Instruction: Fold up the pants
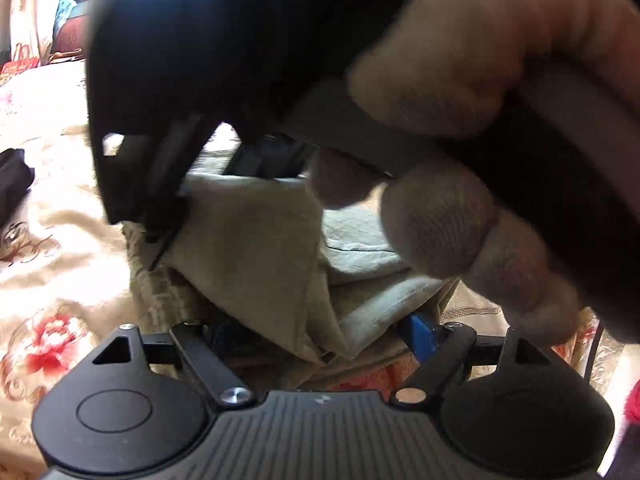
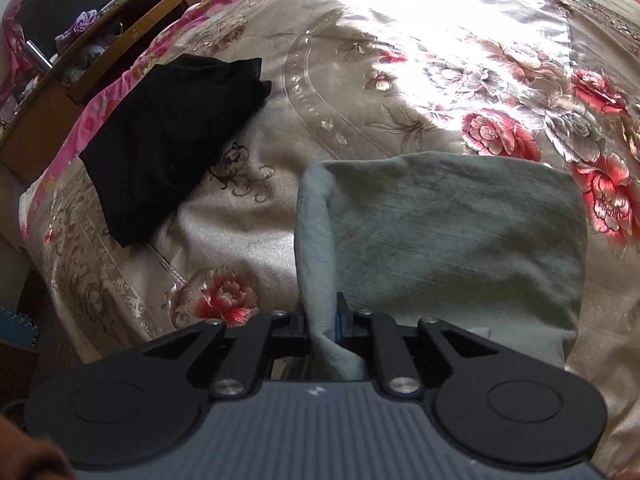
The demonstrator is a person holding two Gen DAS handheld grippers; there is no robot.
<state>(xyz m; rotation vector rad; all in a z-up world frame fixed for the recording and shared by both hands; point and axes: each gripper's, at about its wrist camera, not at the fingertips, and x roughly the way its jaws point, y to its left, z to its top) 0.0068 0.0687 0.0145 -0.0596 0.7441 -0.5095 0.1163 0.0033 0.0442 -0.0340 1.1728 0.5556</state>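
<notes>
The grey-beige pants (image 2: 448, 240) lie folded on the flowered bedspread (image 2: 400, 60). My right gripper (image 2: 322, 320) is shut on the pants' near left edge, with cloth pinched between the jaws. In the left wrist view the pants (image 1: 256, 240) are bunched in front of my left gripper (image 1: 312, 336), whose jaws stand apart with cloth draped between them. The right gripper (image 1: 168, 216) and the hand holding it (image 1: 460, 80) fill the upper part of that view, the gripper pinching the pants' top edge.
A folded black garment (image 2: 168, 136) lies on the bed to the left, also seen in the left wrist view (image 1: 12, 184). A wooden shelf unit (image 2: 80, 48) stands beyond the bed's left edge. Curtains (image 1: 32, 8) hang at the far left.
</notes>
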